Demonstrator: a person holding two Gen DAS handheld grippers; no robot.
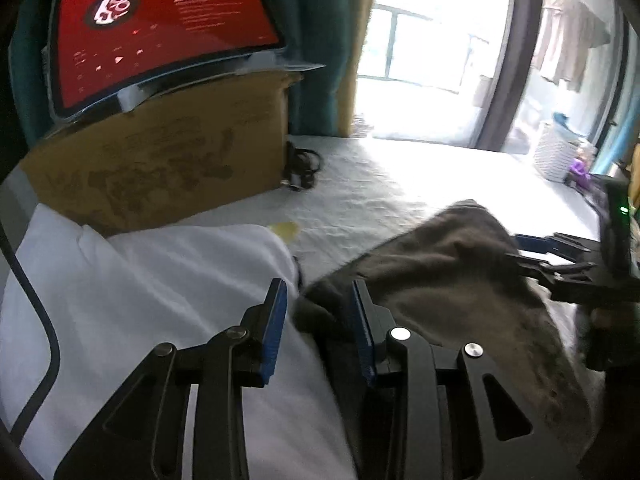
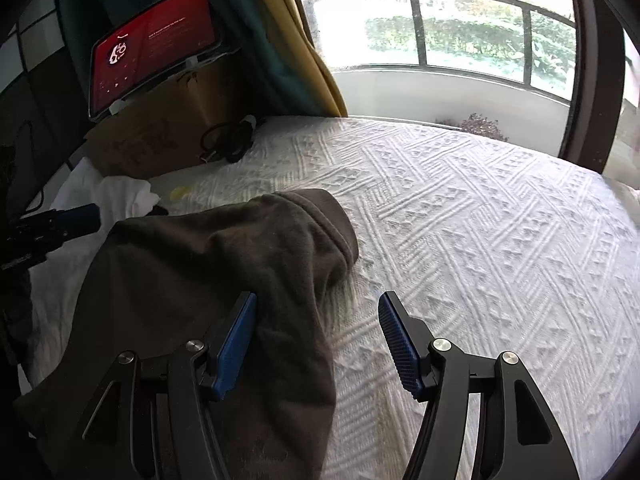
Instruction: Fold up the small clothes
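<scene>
A dark grey garment (image 2: 208,264) lies bunched on the bed (image 2: 460,216), its ribbed cuff or hem humped up toward the window and its body trailing back under both tools. The right hand-held gripper (image 2: 318,340) stands spread: its left pad rests against the cloth's right edge, its right pad hangs over bare bedspread, and nothing is pinched between them. The left hand-held gripper (image 1: 318,330) is part-way open at the garment's left edge; a dark fold sits in the gap, but whether the pads press on it cannot be told. Just left of the grey piece lies a white garment (image 1: 152,280), touching or nearly touching it. Behind that stands a cardboard box (image 1: 160,160) with a red-lit tablet (image 1: 160,36) on top and a coiled cable (image 1: 300,168) beside it. The fold looks unfinished, since the cloth is humped rather than flat. The likely trouble is that, with neither side firmly held, the raised cuff could slump and undo the fold. If the left pads close where they stand, they might catch the white garment's edge along with the grey one and drag both. A grab at the thick ribbed end could also take only the top layer, leaving the fold crooked.
</scene>
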